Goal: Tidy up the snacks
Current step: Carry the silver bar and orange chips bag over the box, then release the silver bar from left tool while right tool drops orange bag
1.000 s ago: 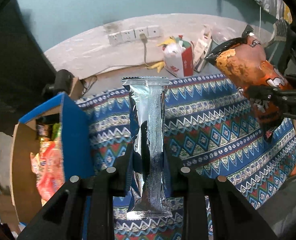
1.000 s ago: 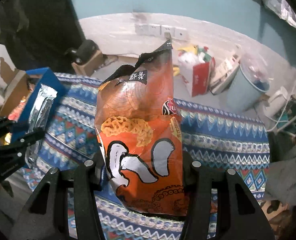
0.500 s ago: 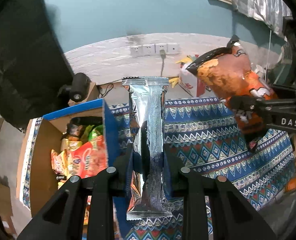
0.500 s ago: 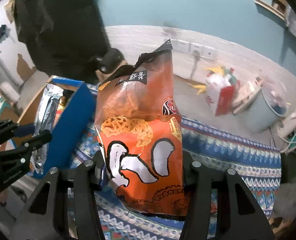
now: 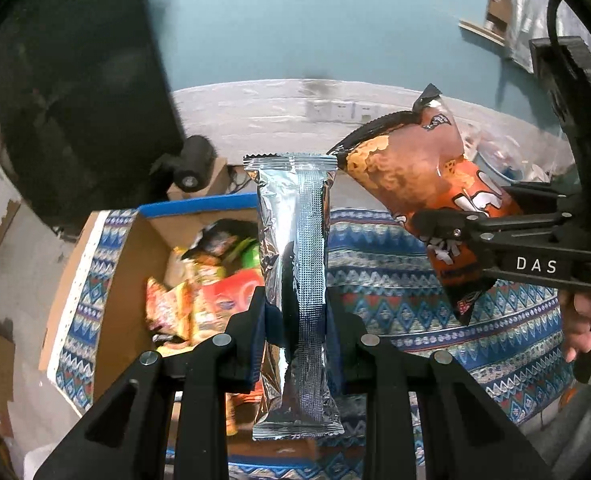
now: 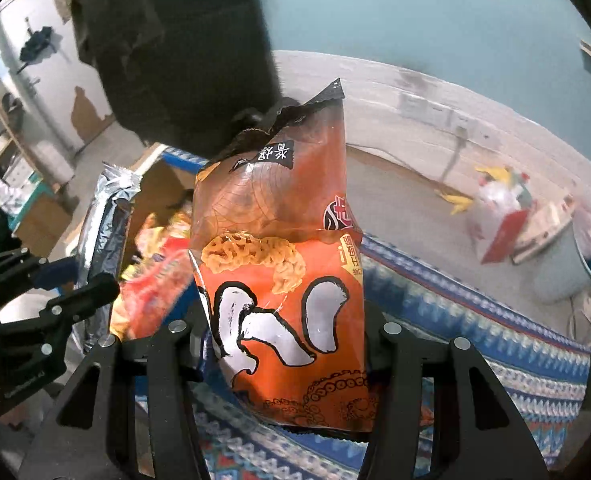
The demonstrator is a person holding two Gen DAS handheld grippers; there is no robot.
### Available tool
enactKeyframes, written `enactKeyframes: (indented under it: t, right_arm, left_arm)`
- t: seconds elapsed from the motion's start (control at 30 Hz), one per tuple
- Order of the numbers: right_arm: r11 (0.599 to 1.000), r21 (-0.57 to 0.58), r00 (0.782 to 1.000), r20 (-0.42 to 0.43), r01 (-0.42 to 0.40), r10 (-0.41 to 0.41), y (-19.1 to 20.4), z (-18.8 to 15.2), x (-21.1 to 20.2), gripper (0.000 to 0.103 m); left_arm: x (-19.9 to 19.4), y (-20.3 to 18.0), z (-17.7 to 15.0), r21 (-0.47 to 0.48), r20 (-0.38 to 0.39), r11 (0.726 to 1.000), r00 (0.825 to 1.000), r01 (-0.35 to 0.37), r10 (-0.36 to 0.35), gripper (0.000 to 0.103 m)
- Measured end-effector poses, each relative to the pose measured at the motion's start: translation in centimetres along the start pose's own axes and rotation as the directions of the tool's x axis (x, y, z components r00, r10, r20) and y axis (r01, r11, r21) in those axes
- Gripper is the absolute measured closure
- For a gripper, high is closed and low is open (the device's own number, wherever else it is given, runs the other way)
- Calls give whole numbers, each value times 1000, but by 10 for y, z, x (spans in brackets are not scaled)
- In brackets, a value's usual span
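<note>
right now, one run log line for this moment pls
left gripper: shut on silver packet | right gripper: shut on orange bag | snack box: open

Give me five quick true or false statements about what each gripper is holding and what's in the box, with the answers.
1. The left gripper is shut on a silver packet. True.
2. The right gripper holds a green bottle. False: it grips an orange snack bag.
3. The cardboard box already holds snack packets. True.
4. The silver packet lies flat on the patterned cloth. False: it is held up off the cloth, upright between the fingers.
5. The orange snack bag is inside the box. False: it is still held in the air.
</note>
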State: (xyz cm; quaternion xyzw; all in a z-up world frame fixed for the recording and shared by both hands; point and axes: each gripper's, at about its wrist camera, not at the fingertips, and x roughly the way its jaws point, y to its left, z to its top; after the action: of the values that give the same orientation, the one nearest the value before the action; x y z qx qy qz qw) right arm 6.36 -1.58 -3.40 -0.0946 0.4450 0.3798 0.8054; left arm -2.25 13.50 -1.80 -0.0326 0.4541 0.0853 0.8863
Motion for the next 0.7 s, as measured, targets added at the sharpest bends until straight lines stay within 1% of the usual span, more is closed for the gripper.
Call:
enactKeyframes:
  t: [0.23,0.37,0.5,0.63,0.7]
  right_arm:
    - [998,-44,999,-15,-38,37,36,16,24,52]
    - [996,-60,998,-28,-63,61,59,24,37,52]
    - [994,-71,995,-48,-86,83,80,30,50,52]
    - [993,-64,993,-67,-103,99,93,35,63,52]
    - [992,-57,991,-74,-115,110,98,37,69,52]
  left_arm:
    - [2,50,-9,-79,-9,995,998,-67,67,76]
    - [8,74,-15,-128,-31,988,996,-90,86,76]
    - [16,95,-23,-181,-62,978,994,-104,94,76]
    - [26,108,-29,-227,-89,969,993,-97,78,76]
    - [32,112,-31,-234,-111,965,990,-115,91,75]
